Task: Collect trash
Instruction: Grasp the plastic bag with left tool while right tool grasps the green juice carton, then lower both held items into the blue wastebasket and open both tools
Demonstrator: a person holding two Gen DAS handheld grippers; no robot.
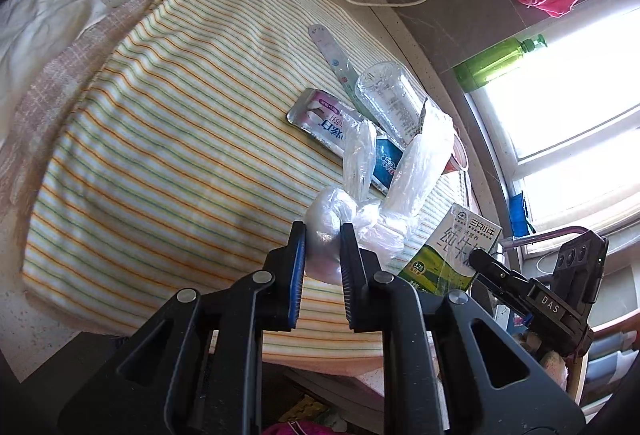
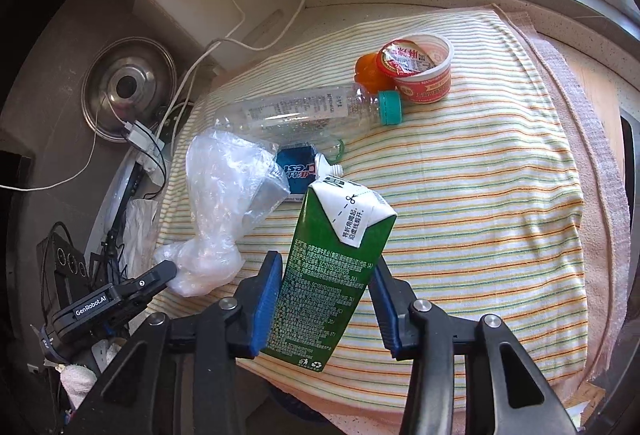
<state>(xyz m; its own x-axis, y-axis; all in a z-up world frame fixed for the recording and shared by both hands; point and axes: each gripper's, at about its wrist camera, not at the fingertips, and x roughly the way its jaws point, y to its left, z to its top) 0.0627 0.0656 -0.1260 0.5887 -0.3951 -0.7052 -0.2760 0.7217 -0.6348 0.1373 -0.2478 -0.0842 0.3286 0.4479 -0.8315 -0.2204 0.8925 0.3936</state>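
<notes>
Your left gripper [image 1: 323,231] pinches the knotted end of a crumpled clear plastic bag [image 1: 362,195], its jaws pressed against the white, bunched film. The bag's loose upper part stands in two translucent lobes over the striped cloth [image 1: 168,139]. From the right wrist view the same bag [image 2: 224,203] appears glossy and wrinkled, lifted at its knot near the cloth's front edge.

Your right gripper [image 2: 326,287] clamps a green and white milk carton [image 2: 332,267] across its broad faces, jaws spread to the carton's width. The carton tilts, its folded white top with a printed scissor line pointing away from you, and small white print covers its green side. In the left wrist view it shows a pale face with green artwork [image 1: 452,251].

The remaining items lie on the cloth beyond the bag:
- a clear empty plastic bottle [image 2: 296,115] on its side, its teal cap [image 2: 390,107] beside the neck;
- a blue toothpaste tube [image 2: 300,167], partly under the bag;
- a red and white paper cup with a peeled foil lid [image 2: 424,71], touching a small orange piece [image 2: 370,71];
- a pink and white flat package [image 1: 320,119], seen from the left wrist.
</notes>
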